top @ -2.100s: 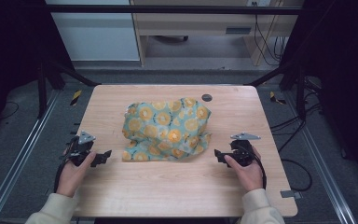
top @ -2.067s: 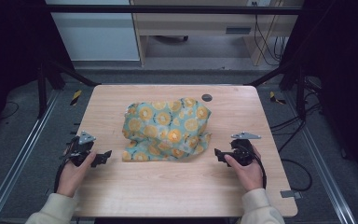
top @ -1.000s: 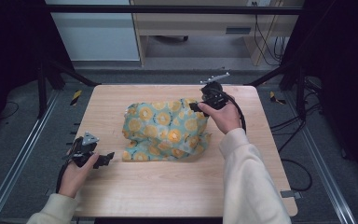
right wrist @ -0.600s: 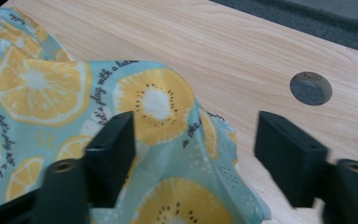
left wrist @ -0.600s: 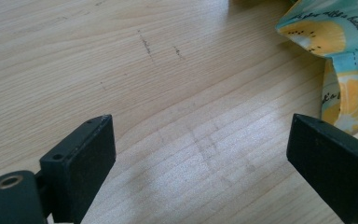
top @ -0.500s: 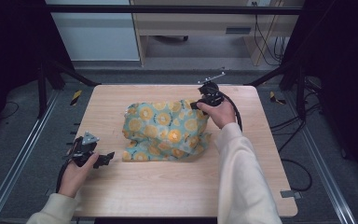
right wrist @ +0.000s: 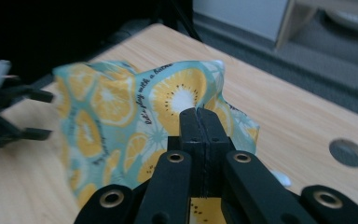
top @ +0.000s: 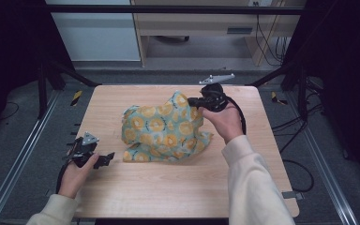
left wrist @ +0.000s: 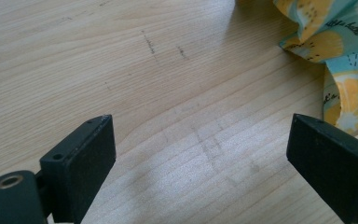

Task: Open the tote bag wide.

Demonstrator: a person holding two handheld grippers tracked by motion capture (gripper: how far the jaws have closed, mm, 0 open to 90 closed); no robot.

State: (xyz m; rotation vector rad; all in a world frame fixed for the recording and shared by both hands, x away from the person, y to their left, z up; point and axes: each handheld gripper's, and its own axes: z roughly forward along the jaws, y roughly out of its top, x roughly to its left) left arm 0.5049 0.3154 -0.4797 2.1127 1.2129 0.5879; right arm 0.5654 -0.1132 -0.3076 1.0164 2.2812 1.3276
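Note:
A teal cloth (top: pixel 161 133) printed with orange slices lies crumpled in the middle of the wooden table (top: pixel 168 197). My right gripper (top: pixel 193 101) is at the cloth's far right corner. Its jaws have just been closing and now pinch the cloth's edge (right wrist: pixel 121 107), which stands raised off the table. In the right gripper view the right gripper (right wrist: pixel 199 114) has its black jaws pressed together with fabric between them. My left gripper (top: pixel 108 158) rests near the front left of the table, open, a little left of the cloth. Between the jaws of the left gripper (left wrist: pixel 200 158) lies bare wood, with the cloth's (left wrist: pixel 335 56) edge at the upper right.
A round hole (right wrist: pixel 347 152) is cut into the table near the far right corner. A yellow-and-black object (top: pixel 76 97) lies on the floor beyond the table's left corner. Cables (top: pixel 295 164) trail on the floor to the right. Metal rails (top: pixel 23 154) run along both sides.
The right hand went from the table's front right to the cloth's far right corner, shut on the fabric and lifted it. The left hand stayed put.

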